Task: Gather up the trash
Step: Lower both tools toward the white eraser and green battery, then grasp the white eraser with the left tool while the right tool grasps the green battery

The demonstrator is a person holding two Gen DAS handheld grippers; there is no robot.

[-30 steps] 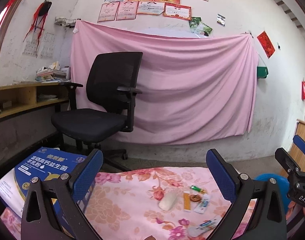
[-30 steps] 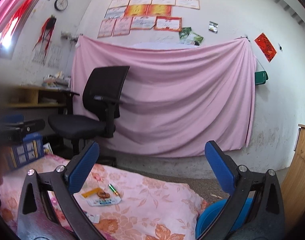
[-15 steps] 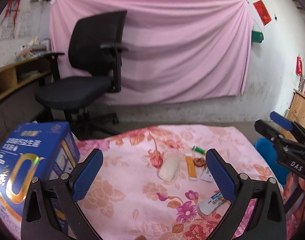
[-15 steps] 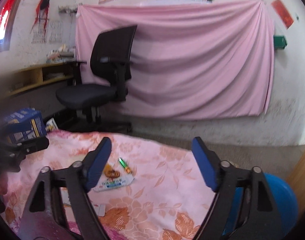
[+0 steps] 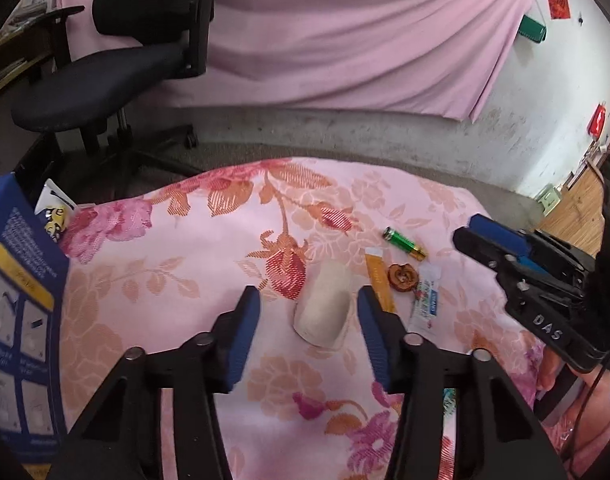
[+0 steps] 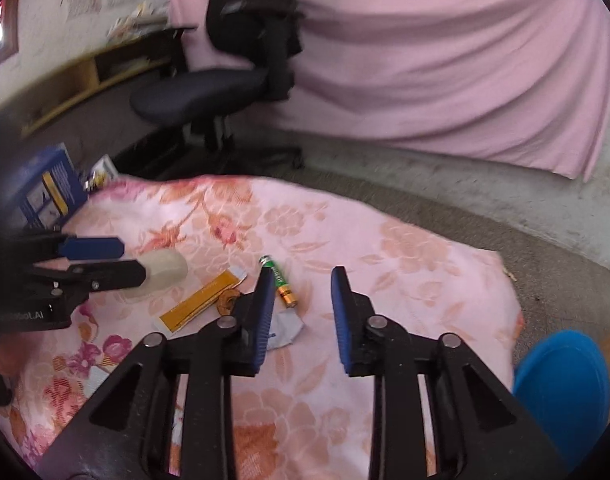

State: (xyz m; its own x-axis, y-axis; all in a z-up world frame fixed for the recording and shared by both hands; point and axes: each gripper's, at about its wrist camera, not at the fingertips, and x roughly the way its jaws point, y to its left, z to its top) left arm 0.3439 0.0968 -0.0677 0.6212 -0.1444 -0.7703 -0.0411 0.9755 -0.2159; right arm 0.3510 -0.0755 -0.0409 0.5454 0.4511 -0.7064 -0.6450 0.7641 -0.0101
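The left gripper is wide apart around the white lump — go down slowly, then squeeze softly. The right gripper is apart too, holding nothing.

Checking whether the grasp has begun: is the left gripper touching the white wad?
Apart. In the left wrist view, the left gripper stands open astride the white wad, with pink cloth showing between each finger and it.
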